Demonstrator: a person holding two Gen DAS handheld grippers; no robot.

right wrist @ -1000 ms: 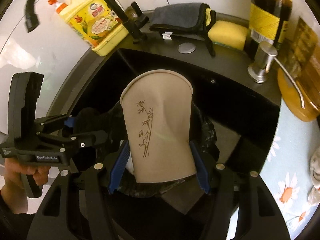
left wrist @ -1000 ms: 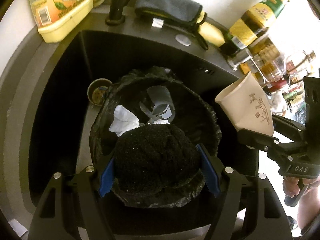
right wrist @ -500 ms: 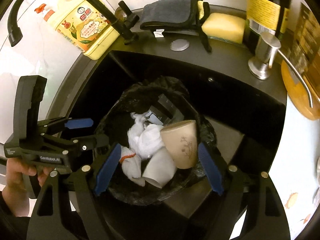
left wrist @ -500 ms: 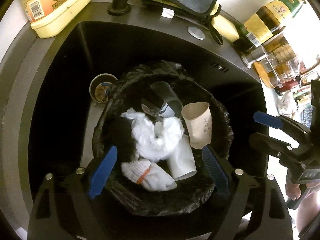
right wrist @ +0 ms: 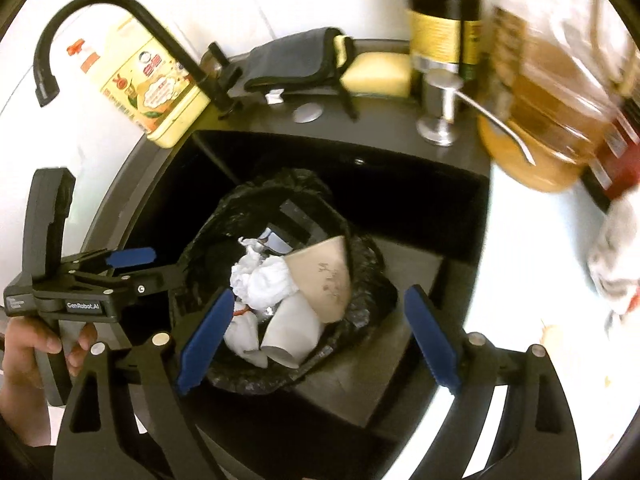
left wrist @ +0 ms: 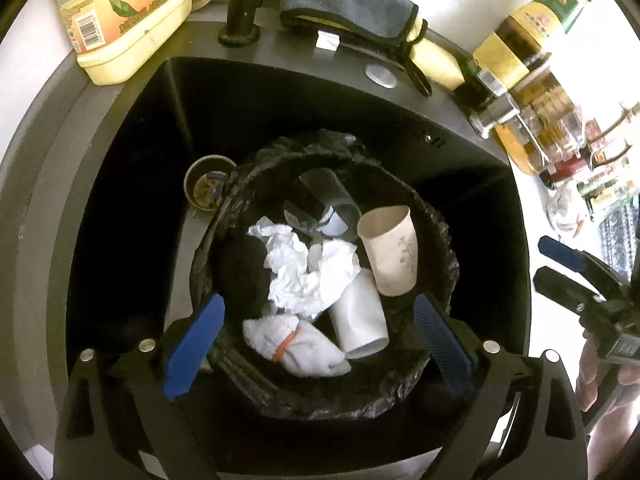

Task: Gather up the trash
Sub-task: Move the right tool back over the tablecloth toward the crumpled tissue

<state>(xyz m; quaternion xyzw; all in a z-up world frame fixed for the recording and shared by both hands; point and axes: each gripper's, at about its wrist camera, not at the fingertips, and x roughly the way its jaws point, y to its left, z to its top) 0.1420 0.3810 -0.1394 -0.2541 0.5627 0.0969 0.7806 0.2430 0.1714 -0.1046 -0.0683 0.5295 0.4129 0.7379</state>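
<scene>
Both grippers (left wrist: 316,344) opening, cup (left wrist: 390,254) binned, unheld

Black bin bag (left wrist: 420,376) in a black sink (left wrist: 120,216), beige cup (left wrist: 390,252) with a dark bamboo print, white tissue (left wrist: 308,276), yellow detergent jug (left wrist: 124,12).

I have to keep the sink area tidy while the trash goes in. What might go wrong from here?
1. The beige paper cup leans against the trash bag rim, near the top; it might tip out into the sink.
2. The right gripper, jaws opening and empty, is near crowded bottles; a careless swing could knock one.
3. The left gripper, opening and empty, hangs just over the bag and might snag it.
</scene>
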